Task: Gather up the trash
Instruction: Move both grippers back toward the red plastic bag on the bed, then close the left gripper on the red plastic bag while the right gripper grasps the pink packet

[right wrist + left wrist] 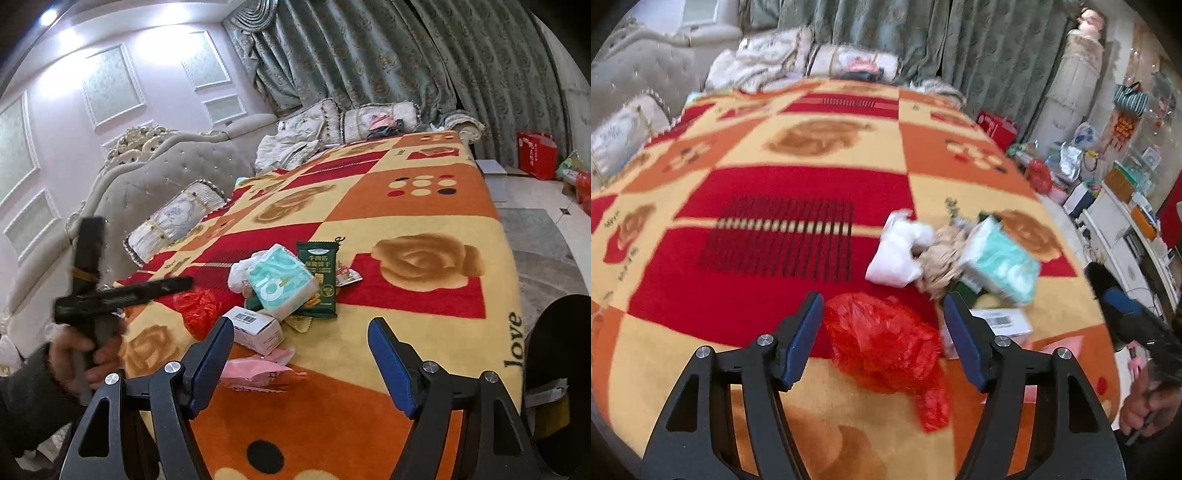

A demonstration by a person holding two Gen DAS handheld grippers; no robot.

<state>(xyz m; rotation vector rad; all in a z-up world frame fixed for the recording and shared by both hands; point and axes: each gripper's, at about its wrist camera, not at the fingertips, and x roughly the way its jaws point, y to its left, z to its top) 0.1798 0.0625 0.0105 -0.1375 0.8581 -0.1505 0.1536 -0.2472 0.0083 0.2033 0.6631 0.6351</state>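
Now both claws hang open and empty, the left claw (pixel 882 334) over the red bag (pixel 886 345), whose thin plastic could slip free, while the right claw (pixel 301 360) waits near the pink wrapper (pixel 255 373).

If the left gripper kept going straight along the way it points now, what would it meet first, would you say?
Most likely the crumpled red plastic bag, which lies on the blanket between the open jaws of the left gripper. Depth is uncertain, so it might pass just above it.

blanket (pixel 424 206): lying over the bed
trash pile (pixel 284 288): sitting on blanket
pillows (pixel 173 221): lying behind it
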